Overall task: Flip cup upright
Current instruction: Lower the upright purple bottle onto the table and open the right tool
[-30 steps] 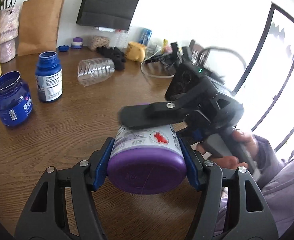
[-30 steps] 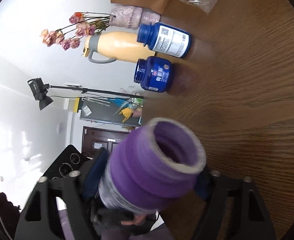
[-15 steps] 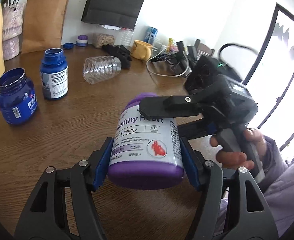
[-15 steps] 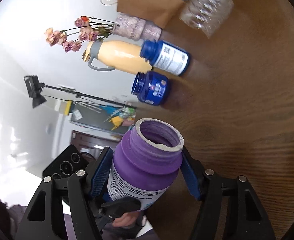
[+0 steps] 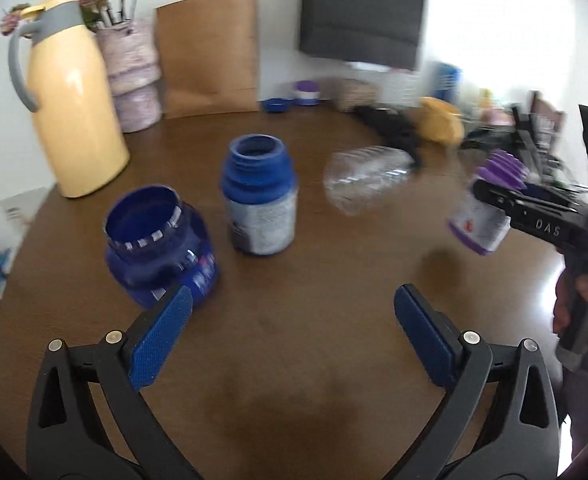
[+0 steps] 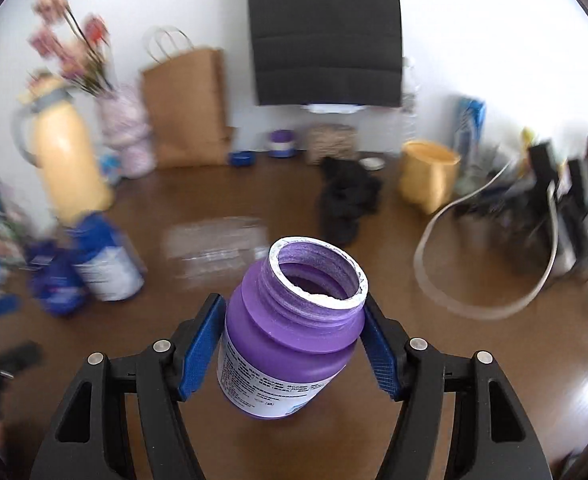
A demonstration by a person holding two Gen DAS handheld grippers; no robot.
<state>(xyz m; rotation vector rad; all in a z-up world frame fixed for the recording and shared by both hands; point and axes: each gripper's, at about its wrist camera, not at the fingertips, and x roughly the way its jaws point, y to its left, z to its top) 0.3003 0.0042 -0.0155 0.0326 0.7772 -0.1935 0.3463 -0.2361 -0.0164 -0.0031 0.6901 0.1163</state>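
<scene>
The cup is a purple lidless jar (image 6: 290,332) with a white label. My right gripper (image 6: 294,344) is shut on its body and holds it mouth up, slightly tilted, above the brown table (image 6: 473,360). In the left wrist view the jar (image 5: 483,210) hangs in the right gripper's black fingers at the far right, above the table (image 5: 294,360). My left gripper (image 5: 290,340) is open and empty, low over the table's near part, well left of the jar.
Two open blue jars (image 5: 160,248) (image 5: 260,196) stand at left. A clear plastic bottle (image 5: 367,178) lies mid-table. A yellow jug (image 5: 72,96), vase, paper bag (image 5: 210,50), yellow cup (image 6: 427,176), black cloth (image 6: 347,200) and cables (image 6: 493,256) line the back.
My left gripper let go of the purple jar and drew back to the left. My right gripper kept the jar and turned it from sideways to mouth up.
</scene>
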